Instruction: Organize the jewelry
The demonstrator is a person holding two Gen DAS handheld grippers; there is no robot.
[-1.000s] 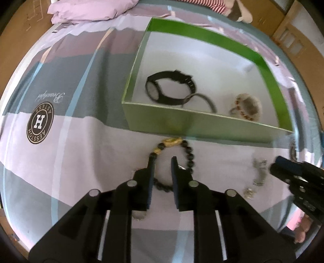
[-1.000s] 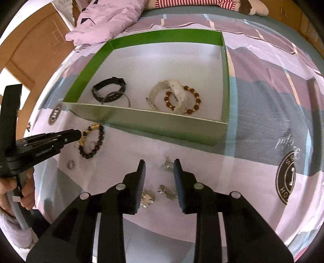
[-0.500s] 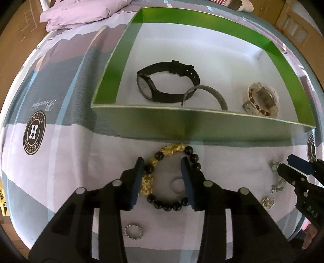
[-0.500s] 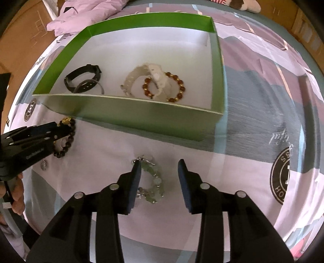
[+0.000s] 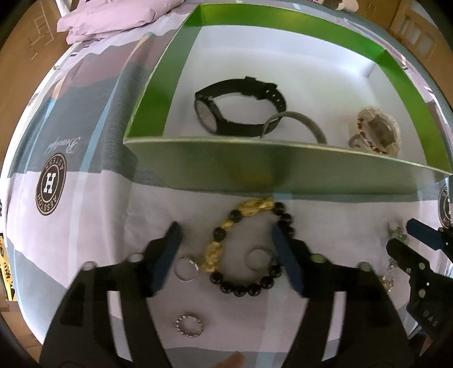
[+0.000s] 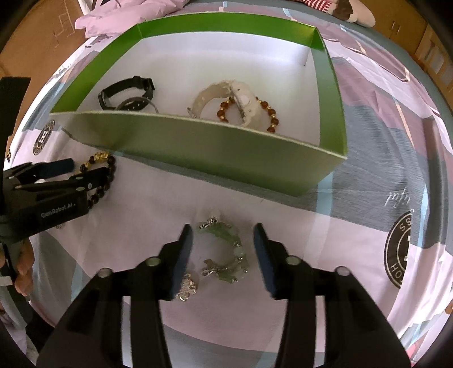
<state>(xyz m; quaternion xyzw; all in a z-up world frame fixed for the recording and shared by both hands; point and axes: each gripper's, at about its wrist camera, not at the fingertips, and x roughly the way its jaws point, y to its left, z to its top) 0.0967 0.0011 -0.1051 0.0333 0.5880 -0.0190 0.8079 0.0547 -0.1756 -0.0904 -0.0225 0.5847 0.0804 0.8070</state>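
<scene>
A black-and-gold bead bracelet (image 5: 246, 243) lies on the bedsheet in front of the green box (image 5: 254, 169). My left gripper (image 5: 226, 246) stands open around it, one finger on each side. A pale ring (image 5: 256, 258) sits inside the bracelet loop, a silver ring (image 5: 185, 269) by the left finger. My right gripper (image 6: 223, 249) is open astride a green-and-silver charm bracelet (image 6: 226, 249); a silver clover charm (image 6: 187, 287) lies at its left finger. Inside the box (image 6: 226, 147) lie a black watch (image 5: 237, 109), a grey bangle (image 5: 294, 124), a white watch (image 6: 226, 96) and a brown bead bracelet (image 6: 266, 113).
A toothed silver ring (image 5: 189, 325) lies near the front edge of the bed. A folded lilac pillow (image 5: 113, 17) lies beyond the box at the back left. A hand (image 6: 22, 263) holds the left gripper at the far left. Wooden furniture borders the bed.
Both grippers opened wider and moved forward and down. The left now straddles the bead bracelet and the right the charm bracelet. The box looms closer in both views.
</scene>
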